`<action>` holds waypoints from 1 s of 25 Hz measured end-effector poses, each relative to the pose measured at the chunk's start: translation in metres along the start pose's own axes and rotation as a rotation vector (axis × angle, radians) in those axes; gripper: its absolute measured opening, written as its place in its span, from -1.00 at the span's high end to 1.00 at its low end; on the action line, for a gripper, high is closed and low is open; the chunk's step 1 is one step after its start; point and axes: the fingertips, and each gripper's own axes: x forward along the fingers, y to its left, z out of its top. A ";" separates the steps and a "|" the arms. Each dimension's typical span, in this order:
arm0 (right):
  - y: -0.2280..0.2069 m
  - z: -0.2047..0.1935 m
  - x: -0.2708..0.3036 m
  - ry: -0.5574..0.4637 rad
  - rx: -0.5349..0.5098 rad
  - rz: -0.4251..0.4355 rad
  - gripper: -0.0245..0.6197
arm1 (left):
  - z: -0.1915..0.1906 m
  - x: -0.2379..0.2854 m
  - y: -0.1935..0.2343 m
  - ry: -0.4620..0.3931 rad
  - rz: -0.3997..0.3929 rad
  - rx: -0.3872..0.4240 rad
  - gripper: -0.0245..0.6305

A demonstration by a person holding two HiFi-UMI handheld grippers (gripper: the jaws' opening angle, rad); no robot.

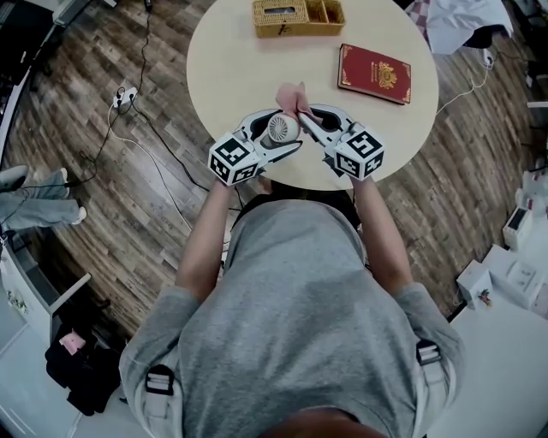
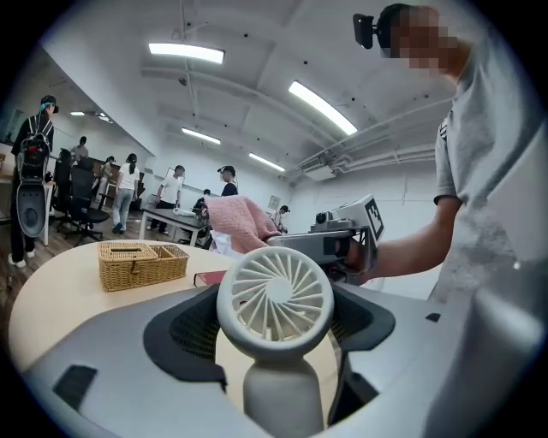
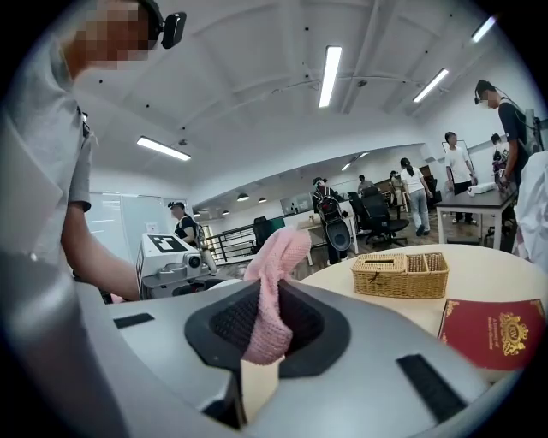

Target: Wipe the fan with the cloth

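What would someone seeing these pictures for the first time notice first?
The small white handheld fan stands out, clamped in the left gripper over the near edge of the round table. Right beside it, the right gripper pinches a pink cloth. Farther back on the table lie a red book and a wicker basket.
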 end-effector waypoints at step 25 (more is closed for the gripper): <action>0.017 -0.001 -0.002 -0.028 0.094 0.113 0.80 | 0.018 -0.020 -0.001 -0.161 -0.090 -0.140 -0.22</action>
